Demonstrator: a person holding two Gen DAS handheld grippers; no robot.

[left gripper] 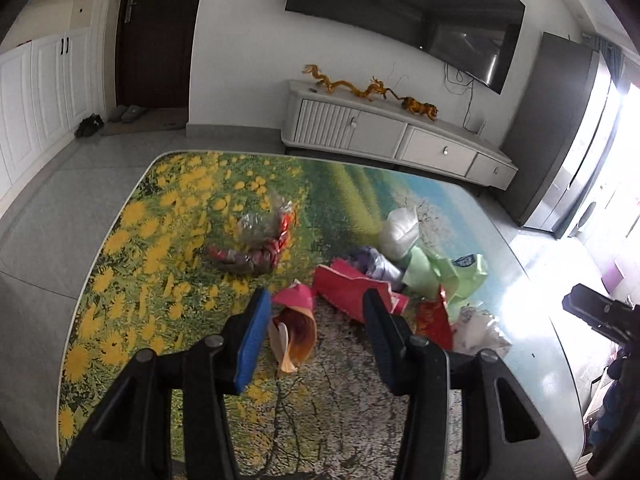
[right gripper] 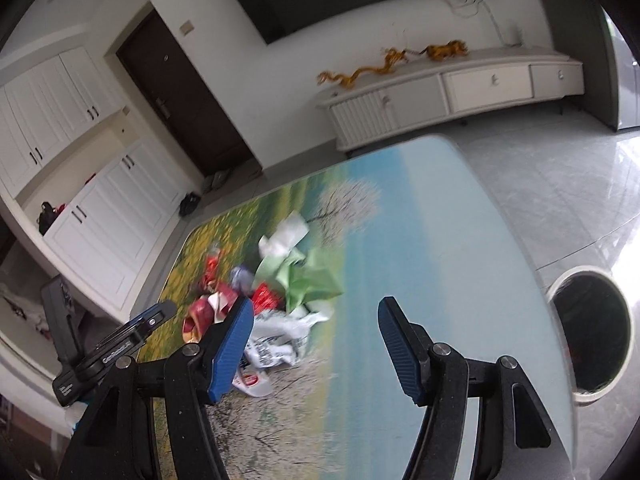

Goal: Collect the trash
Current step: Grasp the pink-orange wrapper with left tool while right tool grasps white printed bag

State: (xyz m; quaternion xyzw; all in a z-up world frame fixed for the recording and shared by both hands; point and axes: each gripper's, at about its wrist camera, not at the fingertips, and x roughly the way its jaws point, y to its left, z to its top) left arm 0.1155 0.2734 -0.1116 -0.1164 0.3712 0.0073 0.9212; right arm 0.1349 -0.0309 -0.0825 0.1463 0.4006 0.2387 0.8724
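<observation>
Looks like the reach-in step: the left gripper (left gripper: 316,320) is held with fingers apart over the pink-orange wrapper (left gripper: 296,328) on the surface (left gripper: 120,280), right gripper (right gripper: 316,344) spread empty too, bin (right gripper: 590,334) beside; closing's probably needed next.

A table (left gripper: 120,280) printed with yellow flowers, a white tree and blue sky fills mid-frame, carrying a clear wrapper (left gripper: 256,240) at centre and, right of it, heaped red (left gripper: 348,284), green (left gripper: 436,272) and white wrappers (left gripper: 480,332).

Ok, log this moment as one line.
left gripper: open, over pink wrapper | right gripper: open, empty | trash pile: on table | bin: beside table
</observation>
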